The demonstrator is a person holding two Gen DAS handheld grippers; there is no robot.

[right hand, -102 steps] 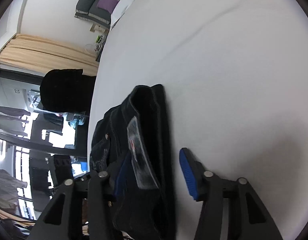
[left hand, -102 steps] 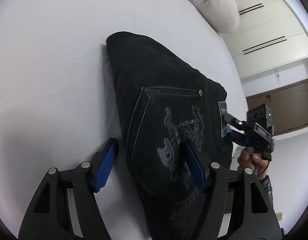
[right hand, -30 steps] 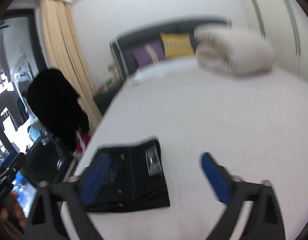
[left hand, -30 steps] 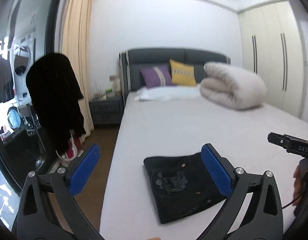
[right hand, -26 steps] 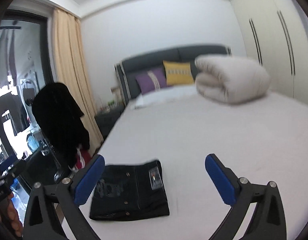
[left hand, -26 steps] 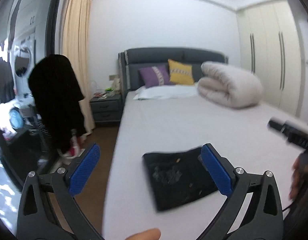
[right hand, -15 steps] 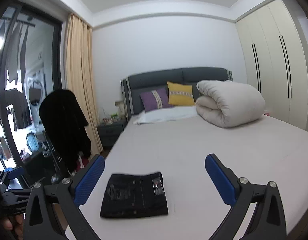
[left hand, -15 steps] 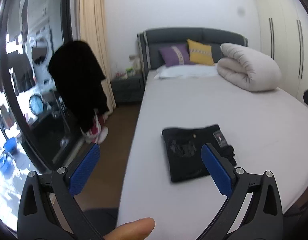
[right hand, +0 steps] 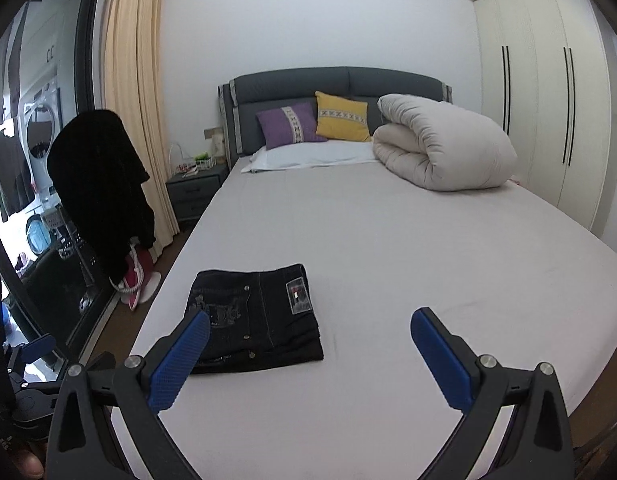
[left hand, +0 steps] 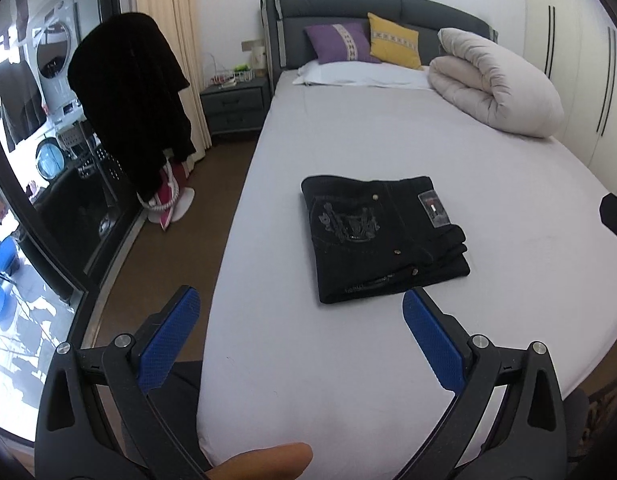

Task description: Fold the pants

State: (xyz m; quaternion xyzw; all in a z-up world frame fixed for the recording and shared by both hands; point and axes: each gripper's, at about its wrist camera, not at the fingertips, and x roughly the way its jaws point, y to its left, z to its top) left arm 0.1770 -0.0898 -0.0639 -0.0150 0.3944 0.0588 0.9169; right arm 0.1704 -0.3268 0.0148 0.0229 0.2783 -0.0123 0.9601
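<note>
My left tongs (left hand: pixel 296 332) and right tongs (right hand: pixel 308 354) both hang released, holding nothing. The pants (left hand: pixel 382 236) lie folded on the bed (left hand: pixel 388 360) just ahead, seemingly square. Folding looks finished to me; nothing remains but perhaps a smoothing.

Setting: bedroom in a home. Evidence: a wide bed (right hand: pixel 388 260) with a grey sheet and a padded dark headboard (right hand: pixel 332 84); a purple cushion (right hand: pixel 288 124), a yellow cushion (right hand: pixel 342 116) and a white pillow (right hand: pixel 308 157) at its head; a rolled cream duvet (right hand: pixel 444 152); a dark bedside cabinet (right hand: pixel 194 192); a tall cream wardrobe (right hand: pixel 548 112); beige curtains (right hand: pixel 136 92) by glass doors; washing machines (left hand: pixel 52 48) beyond the glass.
</note>
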